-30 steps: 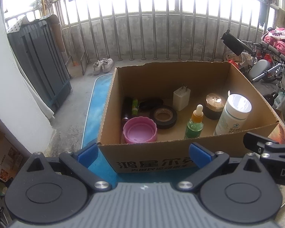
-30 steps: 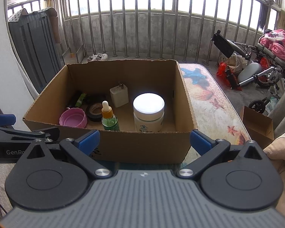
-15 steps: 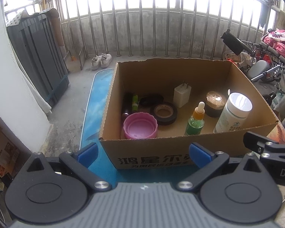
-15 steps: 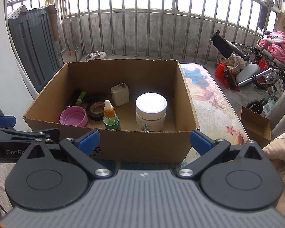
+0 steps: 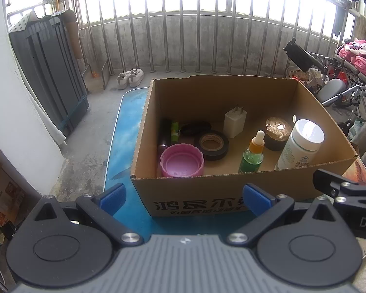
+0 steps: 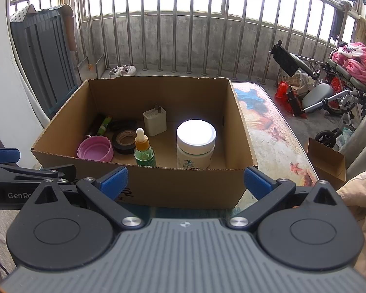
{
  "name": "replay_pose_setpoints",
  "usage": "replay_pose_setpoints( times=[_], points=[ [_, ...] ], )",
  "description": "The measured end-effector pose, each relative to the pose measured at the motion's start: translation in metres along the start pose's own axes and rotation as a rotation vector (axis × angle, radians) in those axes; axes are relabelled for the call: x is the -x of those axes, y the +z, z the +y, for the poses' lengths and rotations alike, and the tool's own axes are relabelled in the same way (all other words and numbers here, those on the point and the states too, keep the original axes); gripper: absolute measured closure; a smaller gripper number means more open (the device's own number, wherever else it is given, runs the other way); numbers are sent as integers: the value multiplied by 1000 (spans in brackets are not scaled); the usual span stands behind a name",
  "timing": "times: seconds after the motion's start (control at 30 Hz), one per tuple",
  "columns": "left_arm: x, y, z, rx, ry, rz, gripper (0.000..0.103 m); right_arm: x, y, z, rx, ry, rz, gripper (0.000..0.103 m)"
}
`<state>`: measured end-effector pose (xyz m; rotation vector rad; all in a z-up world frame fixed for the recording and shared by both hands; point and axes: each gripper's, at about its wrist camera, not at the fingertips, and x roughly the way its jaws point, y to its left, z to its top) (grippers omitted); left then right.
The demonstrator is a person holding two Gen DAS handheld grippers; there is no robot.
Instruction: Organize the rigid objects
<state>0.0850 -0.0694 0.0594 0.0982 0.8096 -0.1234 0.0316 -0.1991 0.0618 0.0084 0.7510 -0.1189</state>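
Note:
An open cardboard box (image 5: 197, 195) (image 6: 173, 185) stands on a table with a sea-themed cover. Inside it are a pink lid (image 5: 181, 160) (image 6: 95, 148), a black tape roll (image 5: 211, 144) (image 6: 124, 141), a green dropper bottle (image 5: 252, 153) (image 6: 144, 151), a white jar (image 5: 300, 146) (image 6: 195, 144), a white charger (image 5: 234, 120) (image 6: 155, 120), a brown round jar (image 5: 278, 133) and dark tubes (image 5: 168, 131) at the left wall. My left gripper (image 5: 184, 196) is open, empty, in front of the box's near wall. My right gripper (image 6: 185, 180) is open and empty, also before the near wall.
The table cover (image 6: 268, 127) runs on to the right of the box. A small cardboard box (image 6: 325, 162) sits on the floor at right. A wheelchair (image 6: 329, 92), a railing (image 5: 183, 39), white shoes (image 5: 130, 78) and a grey folded panel (image 5: 48, 73) lie beyond.
Both grippers have drawn back and risen a little, so the box sits slightly farther and lower in view. Nothing in the box has moved.

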Motion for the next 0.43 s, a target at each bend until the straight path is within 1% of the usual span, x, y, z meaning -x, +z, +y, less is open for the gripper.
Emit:
replay_pose_setpoints(
  times=[0.43],
  points=[
    [-1,0,1,0,-1,6,1,-1,0,0,-2,0,5,1]
  ],
)
